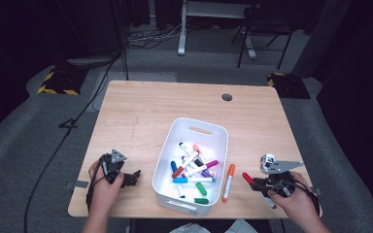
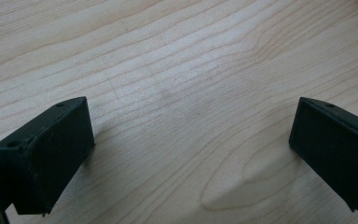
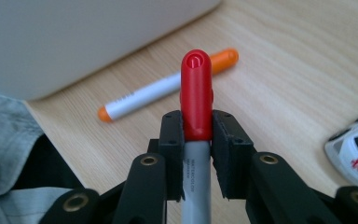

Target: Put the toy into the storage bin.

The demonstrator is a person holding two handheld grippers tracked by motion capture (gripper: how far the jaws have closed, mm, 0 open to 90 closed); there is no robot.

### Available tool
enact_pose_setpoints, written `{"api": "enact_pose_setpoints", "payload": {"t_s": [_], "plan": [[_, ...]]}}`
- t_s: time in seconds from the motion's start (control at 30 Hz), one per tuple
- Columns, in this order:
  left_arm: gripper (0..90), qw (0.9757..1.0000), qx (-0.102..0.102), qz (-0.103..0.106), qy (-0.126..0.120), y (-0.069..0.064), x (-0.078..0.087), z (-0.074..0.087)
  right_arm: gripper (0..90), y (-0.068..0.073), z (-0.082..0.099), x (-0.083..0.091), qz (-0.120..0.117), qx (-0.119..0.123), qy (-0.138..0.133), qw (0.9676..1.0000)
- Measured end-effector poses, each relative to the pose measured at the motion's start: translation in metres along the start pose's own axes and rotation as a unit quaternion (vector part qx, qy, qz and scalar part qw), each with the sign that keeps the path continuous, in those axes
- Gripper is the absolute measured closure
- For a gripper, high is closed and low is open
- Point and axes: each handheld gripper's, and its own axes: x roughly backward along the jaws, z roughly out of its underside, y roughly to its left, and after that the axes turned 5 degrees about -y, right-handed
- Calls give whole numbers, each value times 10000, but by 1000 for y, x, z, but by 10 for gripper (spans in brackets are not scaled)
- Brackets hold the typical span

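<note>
Red marker (image 3: 196, 93) sits clamped between the jaws of the right gripper (image 3: 196, 135), red cap jutting past the pads and grey barrel running back between them; in the high view the same marker (image 1: 248, 178) points toward ten o'clock from the right gripper (image 1: 257, 183), near the table's front edge at roughly five o'clock from the table's middle; the pads press on the cap's base from both sides. Orange marker (image 3: 168, 86) lies flat on the wood just beyond the red cap, at about eleven o'clock from it in the right gripper view; in the high view that orange marker (image 1: 228, 182) rests just beside the bin's right wall. White bin (image 1: 209, 127) stands at the table's centre, with markers of several colours lying loose inside. Small white toy car (image 3: 354, 149) sits at three o'clock from the jaws in the right gripper view. Left gripper (image 2: 191, 154) has its jaws spread wide over bare wood, nothing between them; in the high view it (image 1: 135, 174) rests at nine o'clock from the bin. Wooden table (image 1: 141, 111) carries everything.
</note>
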Motion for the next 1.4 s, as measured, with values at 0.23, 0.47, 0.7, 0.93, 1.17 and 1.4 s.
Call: {"api": "enact_pose_setpoints", "payload": {"t_s": [0.23, 0.47, 0.7, 0.93, 1.17, 1.4], "plan": [[1, 10000, 2, -3, -4, 0, 0, 0, 746, 0, -23, 10, -133, 109, -176, 9997], [2, 10000, -3, -5, -5, 0, 0, 0, 747, 3, -44, 18, -290, 200, -349, 9988], [2, 10000, 2, -4, -4, 0, 0, 0, 747, 8, -66, 24, -417, 365, -477, 9973], [1, 10000, -3, 4, 1, 0, 0, 0, 747, 14, -92, 26, -601, 481, -555, 9955], [1, 10000, -3, 7, -1, 0, 0, 0, 747, 28, -121, 22, -744, 729, -545, 9931], [1, 10000, -8, -2, -2, 0, 0, 0, 747, 41, -151, 15, -863, 962, -572, 9900]]}}
